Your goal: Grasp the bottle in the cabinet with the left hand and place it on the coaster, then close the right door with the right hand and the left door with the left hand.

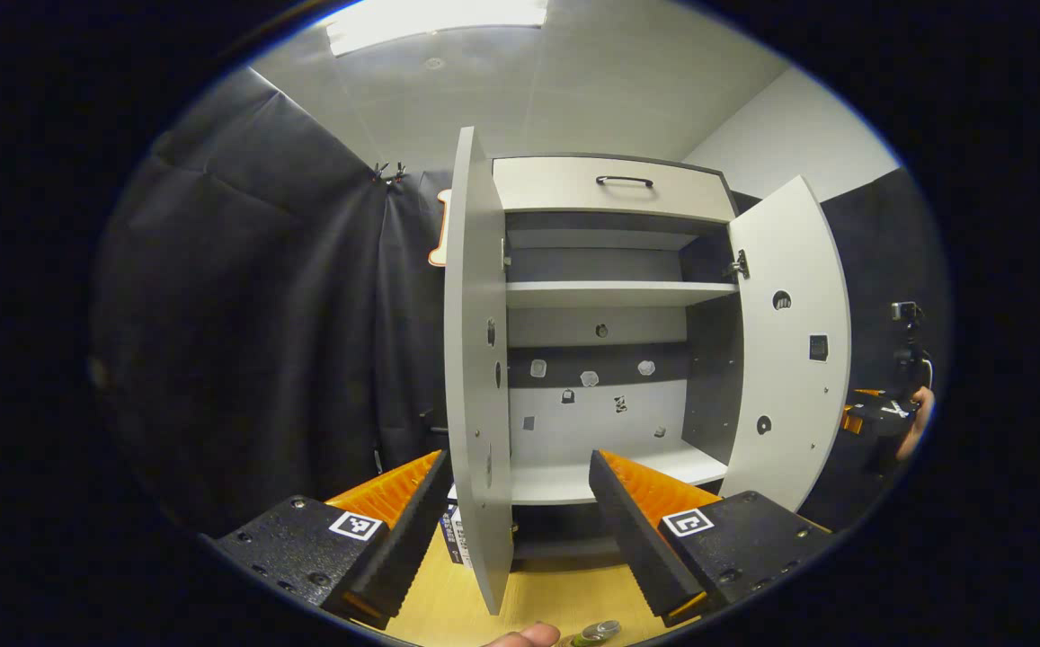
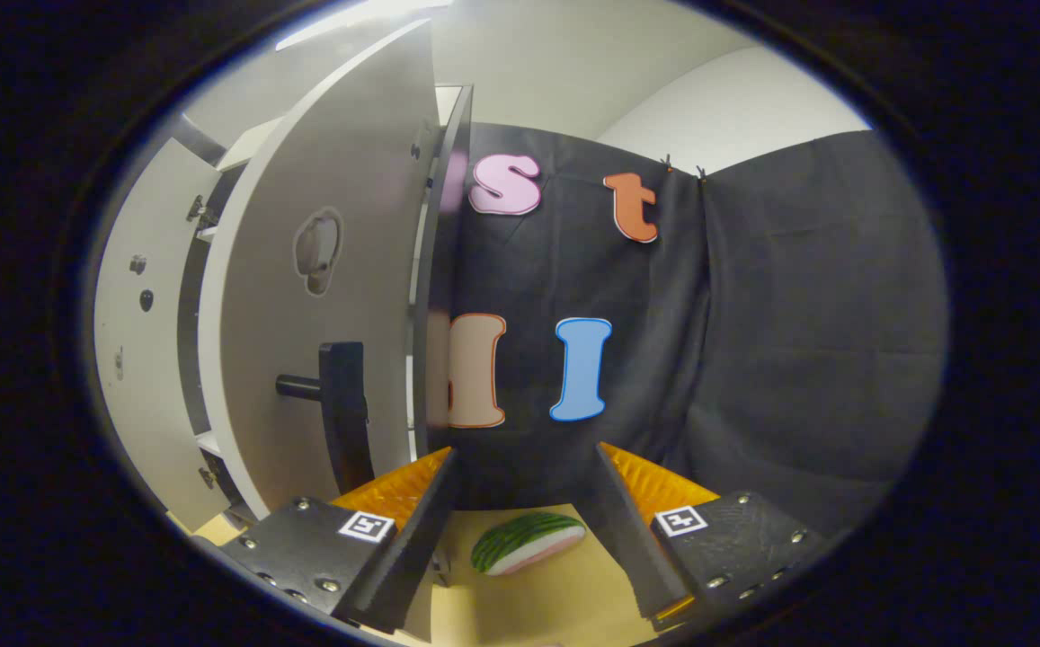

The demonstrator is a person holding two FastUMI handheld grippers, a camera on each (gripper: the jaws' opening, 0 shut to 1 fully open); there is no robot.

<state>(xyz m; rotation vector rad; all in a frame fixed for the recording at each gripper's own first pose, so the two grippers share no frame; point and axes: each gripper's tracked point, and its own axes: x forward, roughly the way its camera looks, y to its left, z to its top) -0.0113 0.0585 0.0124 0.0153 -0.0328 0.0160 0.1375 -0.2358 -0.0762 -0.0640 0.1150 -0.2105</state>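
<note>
Bottle (image 1: pixel 599 633): visible in the left gripper view at the very bottom edge, on the wooden tabletop (image 1: pixel 555 593), just beside a fingertip (image 1: pixel 524 637). Only a metallic cap and a greenish top part show; the rest is cut off, and whether a coaster lies beneath it cannot be told.

Cabinet (image 1: pixel 609 189): both doors stand open. The left door (image 1: pixel 476 359) is seen almost edge-on, and the right door (image 1: pixel 789 350) swings outward. The interior holds an upper shelf (image 1: pixel 618 292) and a bottom shelf (image 1: pixel 609 476), both bare. A closed drawer with a dark handle (image 1: pixel 625 181) sits above.

Left gripper (image 1: pixel 520 503): fingers apart, holding nothing; the edge of the left door lies between them in the view.

Right gripper (image 2: pixel 524 503): fingers apart, holding nothing. In the right gripper view the outer face of the right door, with its dark handle (image 2: pixel 340 404), stands to the left. A watermelon-slice toy (image 2: pixel 527 542) lies on the tabletop between the fingers.

Room: black cloth walls, white ceiling with a light panel (image 1: pixel 434 18).
</note>
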